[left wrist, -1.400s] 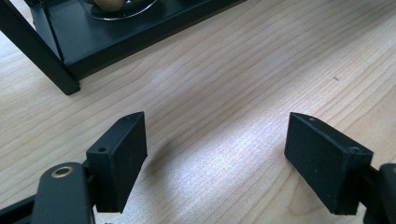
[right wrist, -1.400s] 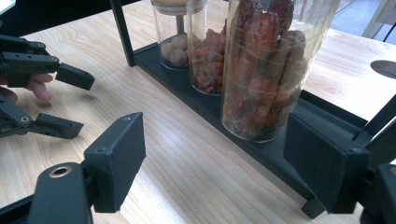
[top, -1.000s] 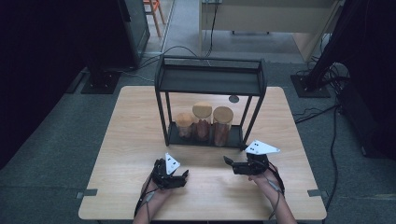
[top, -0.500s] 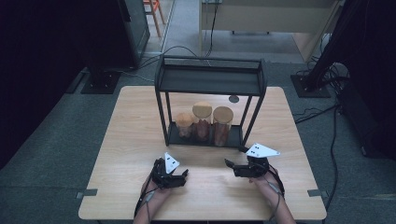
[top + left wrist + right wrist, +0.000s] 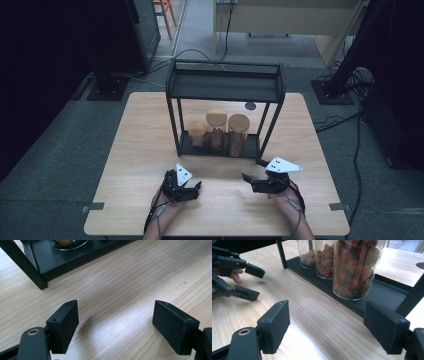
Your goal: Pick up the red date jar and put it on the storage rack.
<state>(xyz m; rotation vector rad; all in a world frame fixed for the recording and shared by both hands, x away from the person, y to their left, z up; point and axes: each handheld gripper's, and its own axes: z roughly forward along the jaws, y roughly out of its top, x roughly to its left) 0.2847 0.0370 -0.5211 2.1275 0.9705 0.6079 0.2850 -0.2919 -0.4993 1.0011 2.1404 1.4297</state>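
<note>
We see from above a light wooden table with a black two-level metal rack standing at its middle, toward the far side. On the rack's bottom shelf three glass jars with cork lids stand in a row, close together: a short left jar of pale round pieces, a taller middle jar of reddish pieces, and a right jar of reddish-brown pieces. Its top shelf looks bare. Near us, two hands rest low on the table, each holding a gripper. The left gripper sits in front of the rack's left half, well apart from it, its jaws spread wide with nothing between them; from its own camera we see bare wood between the jaws and the rack's near-left foot beyond. The right gripper sits in front of the rack's right half, jaws likewise spread and empty; its camera looks along the row of jars, the right jar nearest. We judge the work to be at its very start: both grippers wait, no jar is touched. The next move probably calls for one gripper to advance under the top shelf, straddle a jar's glass body with open jaws, and close without knocking its neighbours.
</note>
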